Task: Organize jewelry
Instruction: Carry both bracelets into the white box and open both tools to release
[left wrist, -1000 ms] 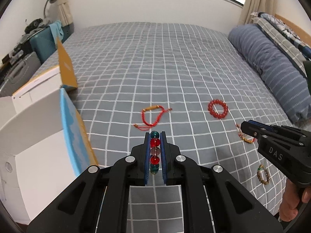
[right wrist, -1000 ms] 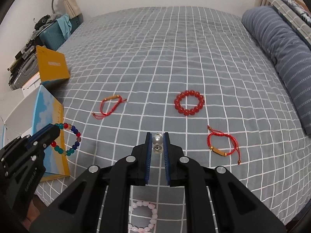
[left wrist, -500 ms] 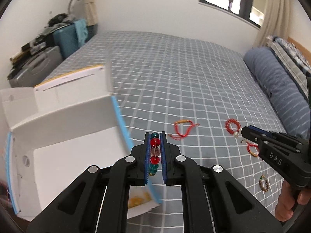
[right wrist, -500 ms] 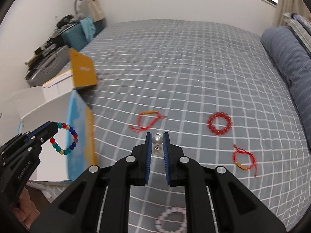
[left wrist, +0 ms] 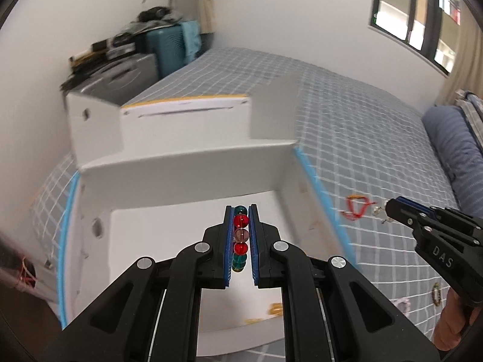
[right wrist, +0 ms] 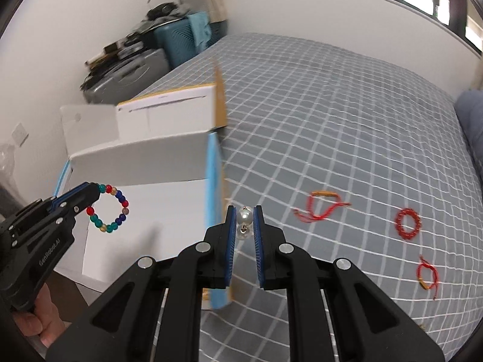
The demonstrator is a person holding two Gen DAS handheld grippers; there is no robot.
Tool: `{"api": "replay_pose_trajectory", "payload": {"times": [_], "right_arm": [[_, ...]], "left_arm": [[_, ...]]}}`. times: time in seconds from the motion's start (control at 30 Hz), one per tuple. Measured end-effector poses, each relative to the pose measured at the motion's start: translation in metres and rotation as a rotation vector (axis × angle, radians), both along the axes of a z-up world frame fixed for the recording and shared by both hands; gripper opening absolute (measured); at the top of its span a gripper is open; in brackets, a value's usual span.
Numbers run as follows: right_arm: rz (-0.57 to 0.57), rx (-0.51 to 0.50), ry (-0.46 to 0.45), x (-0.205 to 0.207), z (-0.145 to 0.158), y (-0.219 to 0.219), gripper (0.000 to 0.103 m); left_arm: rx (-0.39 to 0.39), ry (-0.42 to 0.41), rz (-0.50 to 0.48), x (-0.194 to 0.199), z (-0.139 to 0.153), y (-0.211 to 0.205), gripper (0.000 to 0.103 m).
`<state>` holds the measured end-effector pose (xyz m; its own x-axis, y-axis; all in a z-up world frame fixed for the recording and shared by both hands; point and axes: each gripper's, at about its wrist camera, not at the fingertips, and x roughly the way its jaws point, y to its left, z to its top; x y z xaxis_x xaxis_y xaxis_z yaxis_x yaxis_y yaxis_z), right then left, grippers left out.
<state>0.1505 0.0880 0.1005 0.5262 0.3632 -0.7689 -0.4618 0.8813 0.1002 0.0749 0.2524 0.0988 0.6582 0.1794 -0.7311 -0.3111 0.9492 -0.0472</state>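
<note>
Over white box (left wrist: 187, 169), left jaws grip bead bracelet (left wrist: 241, 235); right jaws pinch prob. pearl piece (right wrist: 244, 215).

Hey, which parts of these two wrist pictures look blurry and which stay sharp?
Left wrist view: the white box and the bedspread smear with motion, while the left gripper and its multicoloured bead bracelet stay crisp. Right wrist view: box edges streak; the right gripper and pearl piece are sharp.
</note>
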Motion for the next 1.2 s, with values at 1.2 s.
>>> {"api": "replay_pose_trajectory", "payload": {"times": [1.2], "right_arm": [[0.111,-0.091,0.16,-0.014,-0.089,0.116,0.013]], "left_arm": [[-0.051,0.16,0.133,-0.027,-0.078,0.088,0.012]]}}
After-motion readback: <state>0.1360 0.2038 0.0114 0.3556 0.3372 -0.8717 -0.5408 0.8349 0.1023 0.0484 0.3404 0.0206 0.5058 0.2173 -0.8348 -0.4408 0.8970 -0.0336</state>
